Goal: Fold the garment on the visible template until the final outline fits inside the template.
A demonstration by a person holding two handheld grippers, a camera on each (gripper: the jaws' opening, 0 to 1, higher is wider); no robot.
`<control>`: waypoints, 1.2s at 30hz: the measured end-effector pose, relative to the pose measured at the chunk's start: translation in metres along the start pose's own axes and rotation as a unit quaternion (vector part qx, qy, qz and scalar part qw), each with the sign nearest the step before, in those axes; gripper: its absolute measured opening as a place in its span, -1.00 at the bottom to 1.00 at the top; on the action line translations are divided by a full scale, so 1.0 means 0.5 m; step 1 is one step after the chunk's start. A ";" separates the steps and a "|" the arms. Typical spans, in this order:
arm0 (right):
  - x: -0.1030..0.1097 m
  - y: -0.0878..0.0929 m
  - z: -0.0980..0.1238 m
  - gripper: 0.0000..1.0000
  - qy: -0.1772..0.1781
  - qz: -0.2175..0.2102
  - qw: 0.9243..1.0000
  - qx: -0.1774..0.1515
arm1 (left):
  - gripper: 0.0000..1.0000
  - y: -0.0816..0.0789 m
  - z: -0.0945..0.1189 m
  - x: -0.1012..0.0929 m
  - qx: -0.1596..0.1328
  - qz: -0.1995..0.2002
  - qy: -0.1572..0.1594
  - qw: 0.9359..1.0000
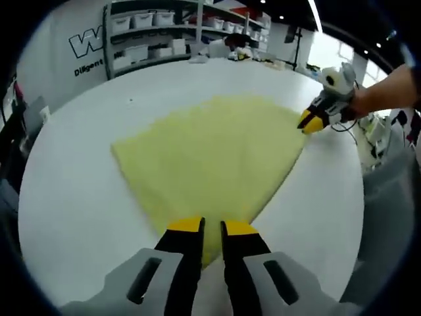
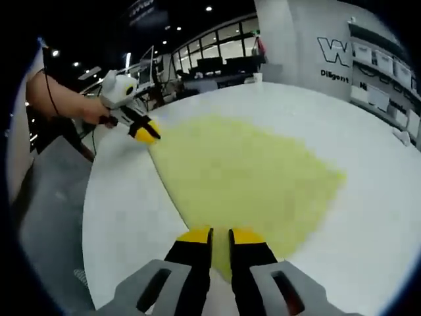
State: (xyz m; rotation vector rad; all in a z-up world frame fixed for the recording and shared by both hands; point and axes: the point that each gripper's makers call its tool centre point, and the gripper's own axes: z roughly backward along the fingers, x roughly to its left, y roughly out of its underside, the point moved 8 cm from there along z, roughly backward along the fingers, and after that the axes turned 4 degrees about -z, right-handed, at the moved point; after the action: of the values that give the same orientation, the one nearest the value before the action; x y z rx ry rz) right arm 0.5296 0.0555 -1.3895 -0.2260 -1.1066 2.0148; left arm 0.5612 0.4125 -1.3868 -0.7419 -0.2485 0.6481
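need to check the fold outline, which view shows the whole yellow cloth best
The left gripper view: the pale yellow fabric garment lies spread on the round white table with its far edge and both side corners in sight. The right gripper view shows the garment too, seen from the opposite corner.

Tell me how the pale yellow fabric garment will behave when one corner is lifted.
The pale yellow fabric garment lies flat against the white table, so it is probably floppy and would drape. It looks thin, so likely light. Its fuzzy-looking surface may drag rather than slide.
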 end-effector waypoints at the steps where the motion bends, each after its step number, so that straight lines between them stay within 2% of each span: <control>1: -0.004 0.002 0.003 -0.94 0.006 0.008 1.000 0.002 | -0.81 0.004 0.008 0.000 -0.014 0.015 -0.005 1.000; 2: -0.013 0.008 0.013 -0.93 0.017 0.028 0.999 0.012 | -0.81 0.008 0.011 0.002 -0.020 0.020 -0.006 1.000; 4: -0.018 0.016 0.024 -0.91 0.009 0.022 1.000 0.007 | -0.84 0.016 0.018 0.008 -0.030 0.028 -0.012 0.999; 7: -0.033 0.020 0.031 -1.00 0.018 0.020 1.000 0.007 | -0.87 0.019 0.026 0.011 -0.035 0.039 -0.021 0.998; 12: -0.027 0.016 0.031 -0.98 0.015 0.023 0.999 0.016 | -0.81 0.040 0.037 0.008 -0.040 0.049 -0.035 0.997; 14: -0.023 0.017 0.032 -0.89 0.012 0.028 0.999 0.022 | -0.74 0.049 0.042 0.016 -0.057 0.087 -0.038 0.994; 15: -0.023 0.017 0.034 -0.86 0.012 0.026 0.999 0.024 | -0.74 0.055 0.051 0.020 -0.051 0.102 -0.042 0.993; 16: -0.018 0.014 0.040 -0.82 0.014 0.022 0.999 0.027 | -0.77 0.057 0.061 0.023 -0.044 0.096 -0.046 0.993; 19: -0.008 0.008 0.054 -0.71 0.018 0.022 0.999 0.033 | -0.59 0.073 0.080 0.021 -0.030 0.100 -0.058 0.993; 22: 0.005 0.004 0.072 -0.69 0.024 0.018 0.999 0.026 | -0.66 0.086 0.115 0.011 -0.039 0.106 -0.067 0.991; 25: 0.017 -0.005 0.091 -0.60 0.045 0.000 0.999 -0.001 | -0.57 0.083 0.156 -0.013 -0.066 0.111 -0.078 0.989; 27: 0.035 -0.014 0.104 -0.37 0.060 -0.034 0.997 -0.025 | -0.51 0.074 0.185 -0.032 -0.092 0.123 -0.085 0.984; 28: 0.046 -0.024 0.110 -0.24 0.066 -0.038 0.995 -0.061 | -0.43 0.067 0.196 -0.040 -0.109 0.132 -0.086 0.981; 29: 0.053 -0.026 0.114 -0.16 0.073 -0.047 0.994 -0.069 | -0.37 0.057 0.213 -0.050 -0.136 0.140 -0.086 0.977; 30: 0.066 -0.023 0.121 -0.07 0.087 -0.054 0.993 -0.062 | -0.30 0.053 0.224 -0.058 -0.147 0.143 -0.087 0.975; 32: 0.090 -0.024 0.127 0.15 0.098 -0.062 0.990 -0.077 | -0.11 0.048 0.248 -0.081 -0.154 0.148 -0.093 0.972; 34: 0.114 -0.025 0.135 0.27 0.112 -0.073 0.987 -0.087 | 0.06 0.049 0.261 -0.102 -0.158 0.147 -0.091 0.972; 36: 0.146 -0.022 0.142 0.40 0.122 -0.076 0.985 -0.095 | 0.10 0.044 0.273 -0.124 -0.169 0.143 -0.088 0.971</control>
State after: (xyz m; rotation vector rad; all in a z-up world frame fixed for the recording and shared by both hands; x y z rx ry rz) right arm 0.4528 0.0670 -1.3230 -0.4594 -1.1225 1.6972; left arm 0.4445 0.4606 -1.3028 -1.0602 -0.4270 0.9611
